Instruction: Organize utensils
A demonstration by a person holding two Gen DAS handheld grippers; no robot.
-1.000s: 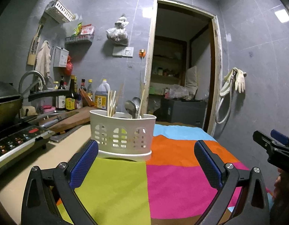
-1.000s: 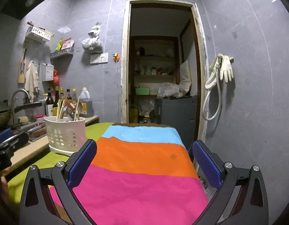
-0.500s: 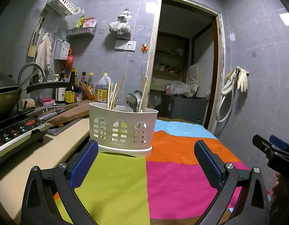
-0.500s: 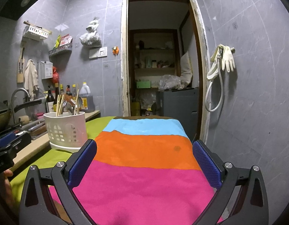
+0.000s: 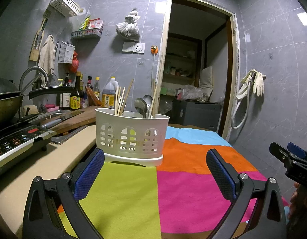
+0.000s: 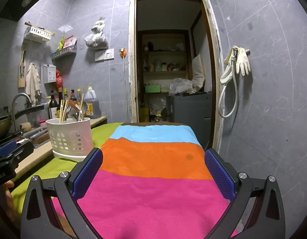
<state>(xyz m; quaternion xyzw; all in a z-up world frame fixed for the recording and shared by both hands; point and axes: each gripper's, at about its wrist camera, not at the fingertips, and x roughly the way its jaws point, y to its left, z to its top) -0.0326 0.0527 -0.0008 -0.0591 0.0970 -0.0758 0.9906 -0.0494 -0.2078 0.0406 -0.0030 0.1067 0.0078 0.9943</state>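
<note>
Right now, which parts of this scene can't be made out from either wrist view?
- Lower ends of the chopsticks and spoons: hidden by the white caddy wall, both views.
- Bottle labels: too small, left wrist view.
- Right hand-held gripper: cut off by the left wrist view's edge.

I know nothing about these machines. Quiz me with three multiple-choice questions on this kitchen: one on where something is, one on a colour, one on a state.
1. Where does the white utensil holder stand?
A. on the green part of the striped cloth
B. inside the wok
C. on a wall shelf

2. What colour are the pads on the left tongs?
A. red
B. blue
C. white

3. How are the right tongs?
A. shut on a spoon
B. shut on chopsticks
C. open, holding nothing

Answers:
1 A: its base rests on the green panel, near the counter edge.
2 B: both fingers carry blue textured pads.
3 C: the fingers stand wide apart with only cloth between them.
</note>
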